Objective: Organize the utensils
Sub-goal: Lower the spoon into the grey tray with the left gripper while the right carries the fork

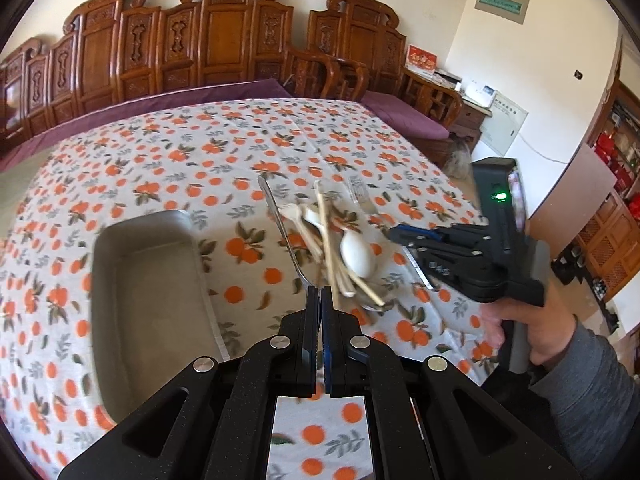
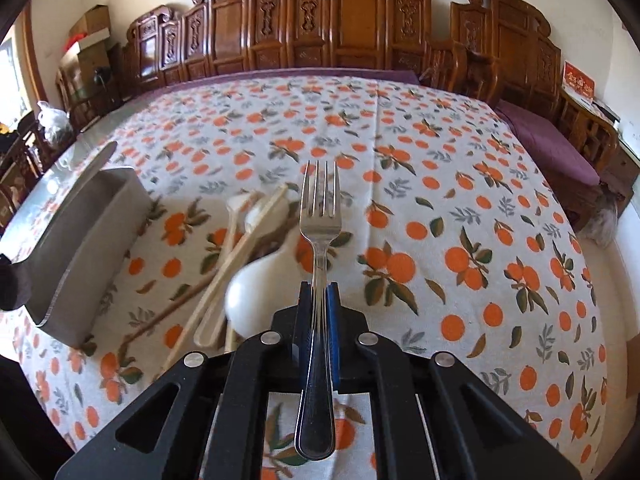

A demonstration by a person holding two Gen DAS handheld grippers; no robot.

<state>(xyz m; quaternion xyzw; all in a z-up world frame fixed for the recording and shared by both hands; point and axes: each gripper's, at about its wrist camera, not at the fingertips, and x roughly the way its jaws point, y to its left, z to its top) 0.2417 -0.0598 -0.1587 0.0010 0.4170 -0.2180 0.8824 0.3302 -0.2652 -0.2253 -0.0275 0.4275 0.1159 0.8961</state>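
My left gripper (image 1: 319, 292) is shut on the bowl end of a metal spoon (image 1: 280, 224), whose handle points away over the table. My right gripper (image 2: 319, 292) is shut on a steel fork (image 2: 320, 216), tines pointing forward and up; it shows in the left wrist view (image 1: 400, 236) to the right of the pile. A pile of utensils lies on the cloth: a white ceramic spoon (image 1: 356, 256) (image 2: 256, 296), wooden chopsticks (image 1: 328, 232) (image 2: 240, 256) and pale wooden spoons. A grey rectangular tray (image 1: 148, 292) (image 2: 84, 256) stands left of the pile, with nothing in it.
The table carries an orange-print cloth (image 1: 200, 152) (image 2: 460, 220). Carved wooden chairs (image 1: 224, 36) and purple cushions (image 2: 548, 144) line the far side. A person's hand and grey sleeve (image 1: 576, 360) hold the right gripper.
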